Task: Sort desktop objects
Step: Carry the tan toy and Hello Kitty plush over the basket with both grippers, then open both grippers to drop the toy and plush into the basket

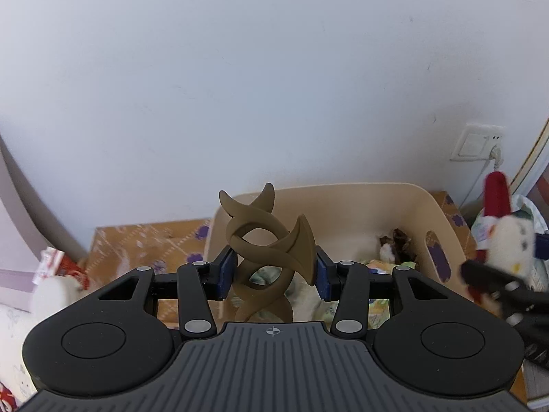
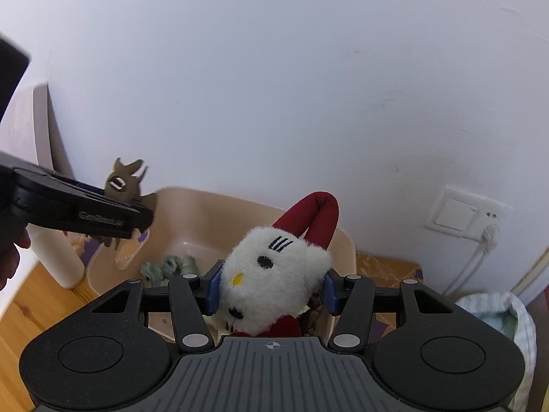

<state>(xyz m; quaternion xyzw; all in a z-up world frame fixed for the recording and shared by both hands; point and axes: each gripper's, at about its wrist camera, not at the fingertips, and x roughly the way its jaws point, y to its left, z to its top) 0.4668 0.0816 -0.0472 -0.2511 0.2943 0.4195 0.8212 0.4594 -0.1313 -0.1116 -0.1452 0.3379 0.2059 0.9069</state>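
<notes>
Holding two things now, one in each gripper. My left gripper has its jaws partly closed on one brown twisty plastic toy with pointy horns, both blue pads pressing its sides. My right gripper squeezes one fluffy white soft toy with a red loop on top; its jaws are partly closed too. Both toys hang in the air above one cream plastic bin. Inside the bin I see a few small things, too mixed up to count. The bin sits on an orange patterned cloth. Behind it is one white wall with one white switch plate.
</notes>
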